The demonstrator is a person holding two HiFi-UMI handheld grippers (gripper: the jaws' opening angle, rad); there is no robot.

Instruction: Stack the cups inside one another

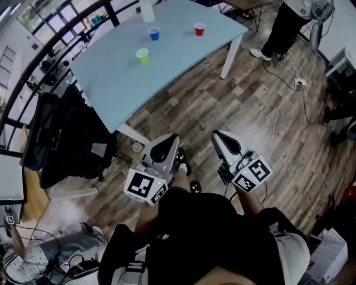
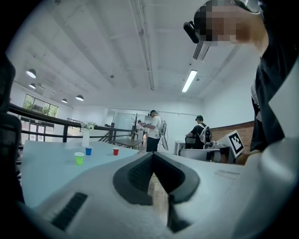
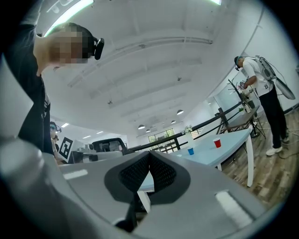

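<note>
Three small cups stand apart on the light blue table [image 1: 183, 53]: a green cup [image 1: 143, 55] nearest me, a blue cup [image 1: 153, 33] behind it and a red cup [image 1: 199, 28] to the right. The left gripper view shows the green cup [image 2: 79, 158], blue cup [image 2: 88, 150] and red cup [image 2: 116, 151] far ahead. The right gripper view shows the blue cup [image 3: 190, 151] and red cup [image 3: 217, 143]. My left gripper [image 1: 169, 141] and right gripper [image 1: 218, 136] are held close to my body over the floor, well short of the table. Both are shut and empty.
A white vase [image 1: 147, 10] stands at the table's far edge. A black office chair [image 1: 67, 139] sits left of the table. A person [image 1: 283, 28] stands at the table's right end, and cables [image 1: 286, 100] trail over the wooden floor there.
</note>
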